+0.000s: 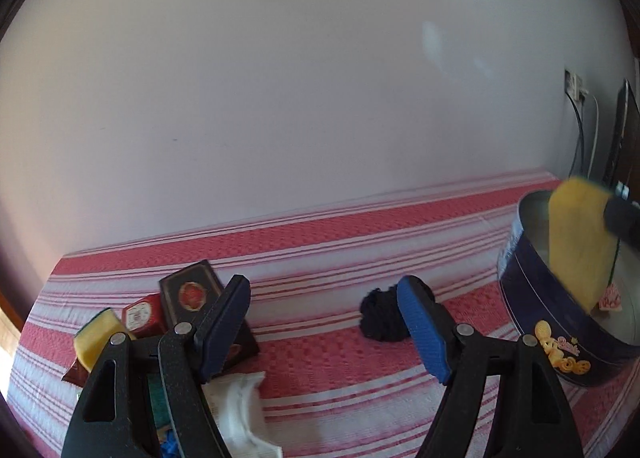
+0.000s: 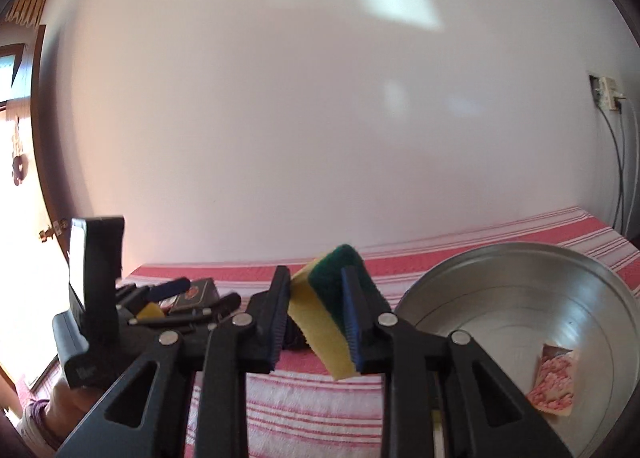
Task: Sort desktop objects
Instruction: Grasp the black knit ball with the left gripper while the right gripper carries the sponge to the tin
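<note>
the right gripper [image 2: 316, 322] is clamped on a sponge [image 2: 320, 310], raised off the surface. the left gripper [image 1: 324, 322] has its jaws apart with nothing between them.

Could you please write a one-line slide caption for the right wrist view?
Right gripper clamps a yellow-and-green sponge beside the round metal tin on the striped cloth.
</note>
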